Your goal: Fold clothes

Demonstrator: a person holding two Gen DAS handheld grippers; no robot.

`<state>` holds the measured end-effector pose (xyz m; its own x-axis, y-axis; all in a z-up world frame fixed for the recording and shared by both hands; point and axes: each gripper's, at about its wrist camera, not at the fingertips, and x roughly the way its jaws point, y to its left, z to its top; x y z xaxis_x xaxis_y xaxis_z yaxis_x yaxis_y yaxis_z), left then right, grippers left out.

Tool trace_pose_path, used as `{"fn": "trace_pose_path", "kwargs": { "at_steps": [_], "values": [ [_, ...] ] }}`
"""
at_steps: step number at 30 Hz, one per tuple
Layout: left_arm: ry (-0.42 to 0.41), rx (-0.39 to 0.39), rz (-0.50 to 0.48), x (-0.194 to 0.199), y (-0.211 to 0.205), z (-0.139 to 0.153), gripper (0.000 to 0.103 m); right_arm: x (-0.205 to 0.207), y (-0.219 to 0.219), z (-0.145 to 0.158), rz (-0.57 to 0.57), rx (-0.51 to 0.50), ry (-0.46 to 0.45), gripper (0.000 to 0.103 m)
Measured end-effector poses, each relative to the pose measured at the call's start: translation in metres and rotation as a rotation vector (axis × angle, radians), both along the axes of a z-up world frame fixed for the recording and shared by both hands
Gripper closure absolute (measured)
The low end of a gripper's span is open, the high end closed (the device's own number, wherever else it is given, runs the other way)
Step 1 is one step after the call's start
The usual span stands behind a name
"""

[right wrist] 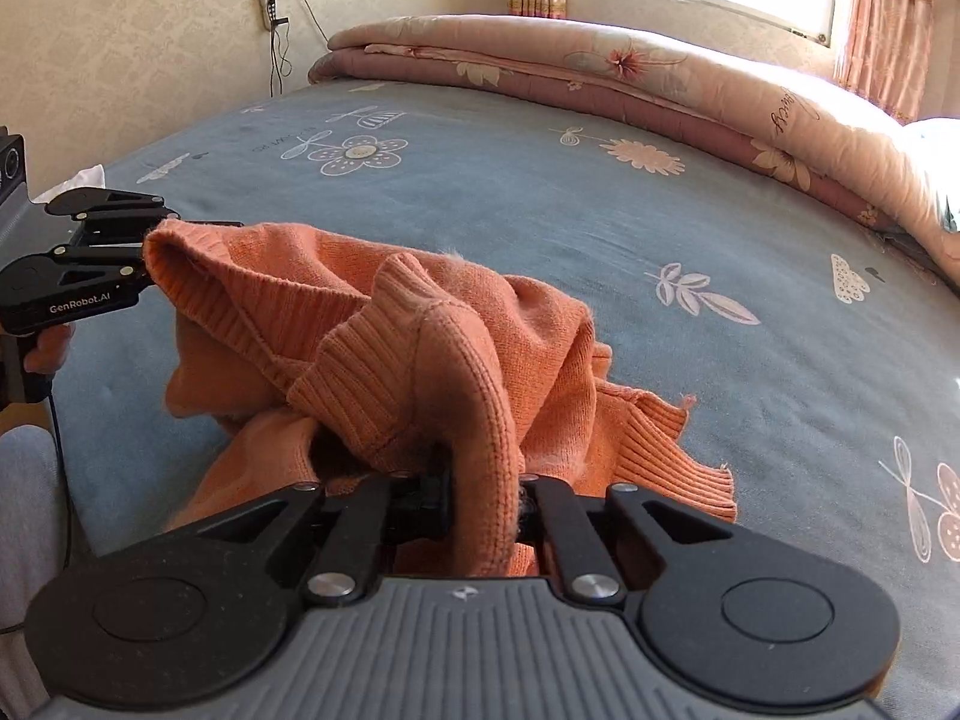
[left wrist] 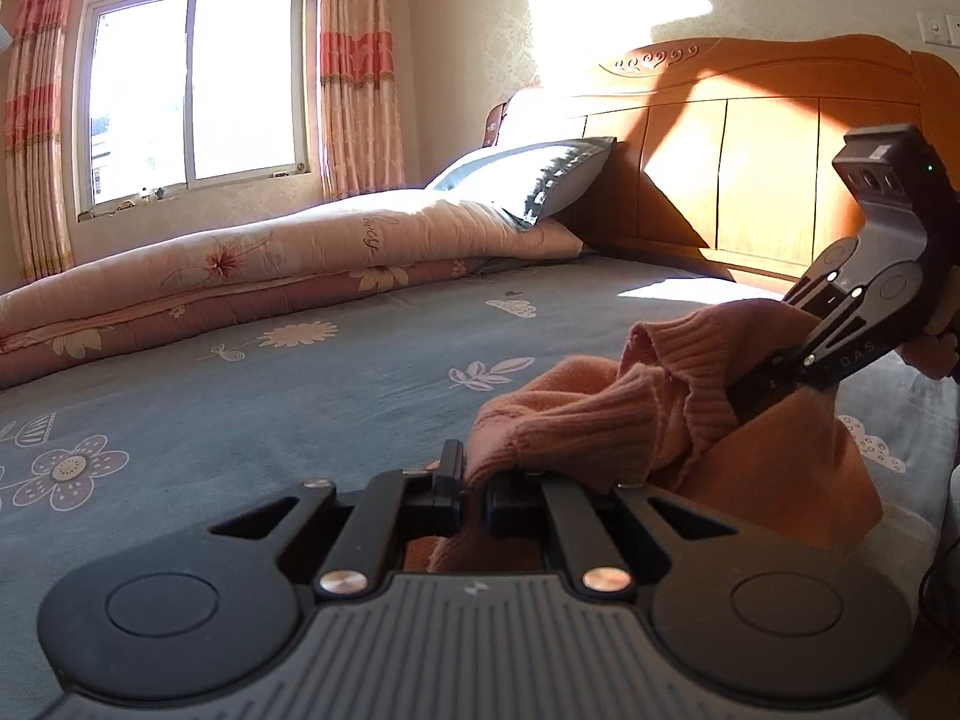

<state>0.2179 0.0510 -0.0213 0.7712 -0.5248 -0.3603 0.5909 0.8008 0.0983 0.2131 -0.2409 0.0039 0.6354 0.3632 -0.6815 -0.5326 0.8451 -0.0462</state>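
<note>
Orange knit sweater [right wrist: 432, 348] bunched on a blue-grey floral bedsheet [right wrist: 540, 192], held between two hand-held grippers. No container appears in either view; the bed alone bears the garment. Left gripper [left wrist: 474, 489], fingers clenched on a ribbed edge of the sweater, which rises directly ahead of it. Right gripper [right wrist: 483, 504], fingers likewise clamped on a thick fold of knit, the bulk of the garment piled just beyond its tips; part of the fabric is lifted, the lower folds rest on the sheet. A folded pink quilt [left wrist: 240, 264] lies along the far side below the window [left wrist: 192, 90], with a pillow [left wrist: 528, 177] against the wooden headboard [left wrist: 750, 168]. Between sweater and quilt the sheet is open and flat.
</note>
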Motion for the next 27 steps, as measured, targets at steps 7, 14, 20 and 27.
{"fn": "trace_pose_path", "kwargs": {
  "at_steps": [7, 14, 20, 27],
  "values": [
    [-0.005, 0.022, 0.012, -0.010, -0.014, -0.001, 0.097, -0.042, -0.008, 0.065, -0.040, -0.088, -0.190, 0.094],
    [0.038, -0.032, 0.021, -0.016, -0.026, -0.011, 0.088, -0.073, -0.014, 0.115, -0.062, -0.133, -0.272, 0.095],
    [0.088, -0.090, 0.028, -0.018, -0.033, -0.026, 0.061, -0.088, -0.024, 0.127, -0.091, -0.122, -0.267, 0.095],
    [0.098, -0.119, 0.004, -0.008, -0.041, -0.026, 0.095, -0.097, -0.031, 0.120, -0.100, -0.125, -0.234, 0.094]
  ]
}}
